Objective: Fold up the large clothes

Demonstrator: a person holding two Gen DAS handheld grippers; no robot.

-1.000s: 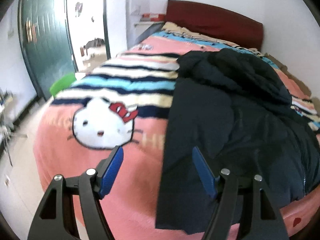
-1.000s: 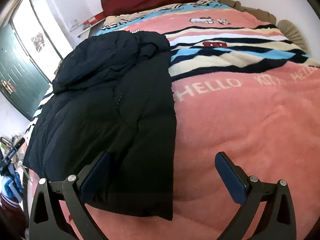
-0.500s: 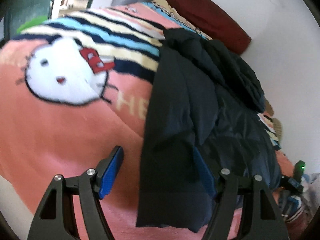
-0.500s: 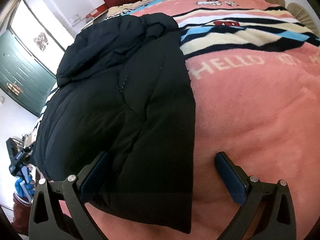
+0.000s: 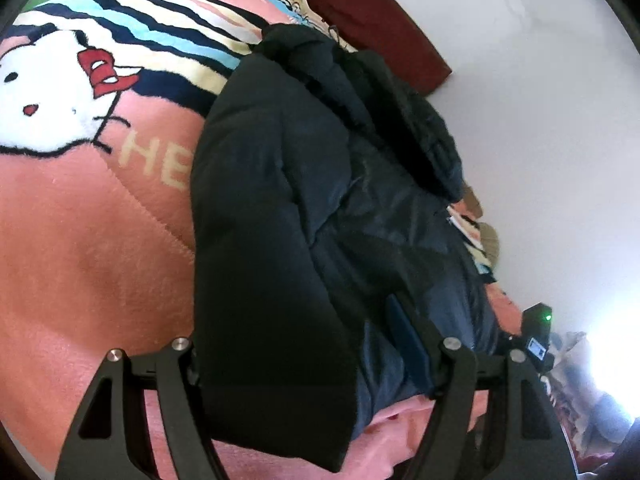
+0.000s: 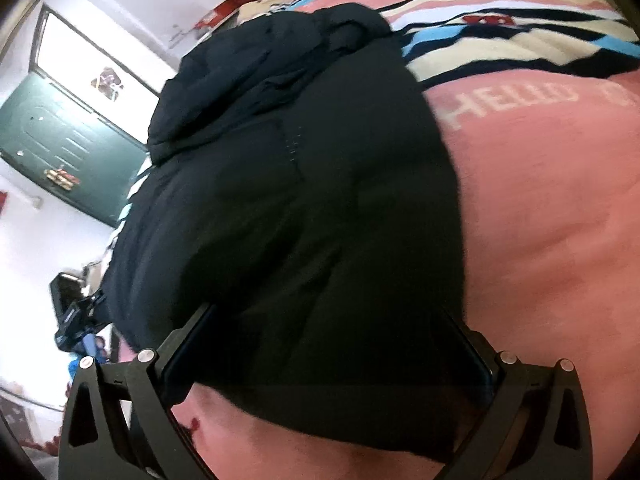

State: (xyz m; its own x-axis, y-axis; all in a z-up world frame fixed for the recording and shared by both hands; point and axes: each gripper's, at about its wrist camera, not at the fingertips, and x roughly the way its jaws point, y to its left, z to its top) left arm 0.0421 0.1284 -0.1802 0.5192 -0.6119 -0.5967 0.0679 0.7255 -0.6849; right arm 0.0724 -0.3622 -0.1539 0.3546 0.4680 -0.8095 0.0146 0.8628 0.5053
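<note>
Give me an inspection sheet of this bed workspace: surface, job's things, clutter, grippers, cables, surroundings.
Surface: pink cartoon-cat blanket covers the bed.
Job's things: black padded jacket lies flat, hem toward the cameras.
Clutter: nothing seen on the bed.
Grippers: left gripper open, straddling the jacket's hem corner; right gripper open, hem between its fingers.
Cables: nothing seen.
Surroundings: dark red headboard, green door, white walls.

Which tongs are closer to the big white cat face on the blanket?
Left. The left tongs straddle the black jacket's hem on the side beside the cat face; the right tongs straddle the hem's other side, with the jacket between.
</note>
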